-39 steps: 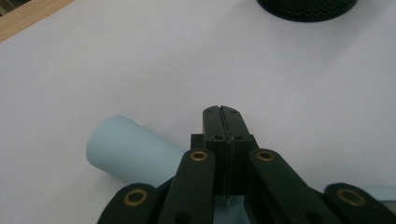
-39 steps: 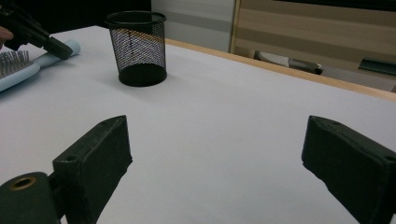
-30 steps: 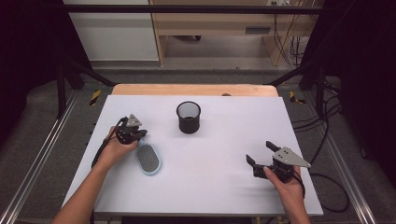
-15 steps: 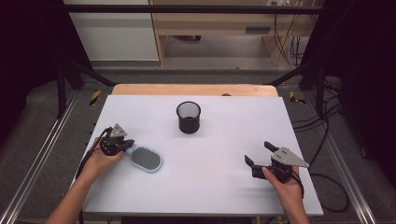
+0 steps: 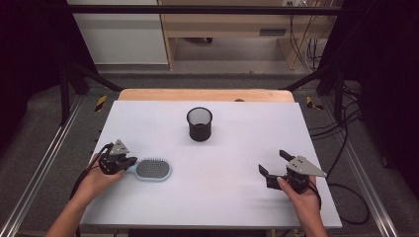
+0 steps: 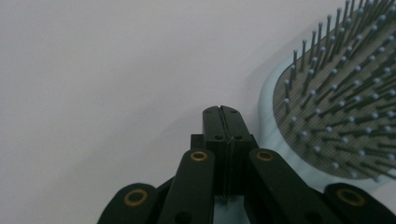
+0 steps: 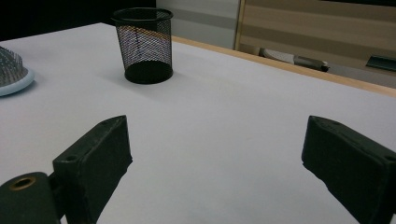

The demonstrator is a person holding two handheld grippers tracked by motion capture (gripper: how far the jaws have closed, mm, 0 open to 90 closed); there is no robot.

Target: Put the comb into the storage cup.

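Left gripper [image 5: 129, 161] sits at the table's left side, jaws pressed together on the handle of the hairbrush [image 5: 153, 169]; in the left gripper view a sliver of pale blue handle shows below the closed tips, so I read it as a grip, not an empty close. Brush lies flat on the white table [image 5: 237, 138], bristles up, head pointing right, near the left edge and well apart from the mesh cup [image 5: 199, 124]. Right gripper [image 5: 274, 163] hovers at the right, jaws wide apart, holding nothing. Judgement: grasp done, lift and any placement into the cup not yet done. Brush: light-blue plastic oval rim, grey cushion pad, ball-tipped pins. Cup: black wire mesh cylinder, solid base, upright, looks empty. Tabletop matte, smooth.
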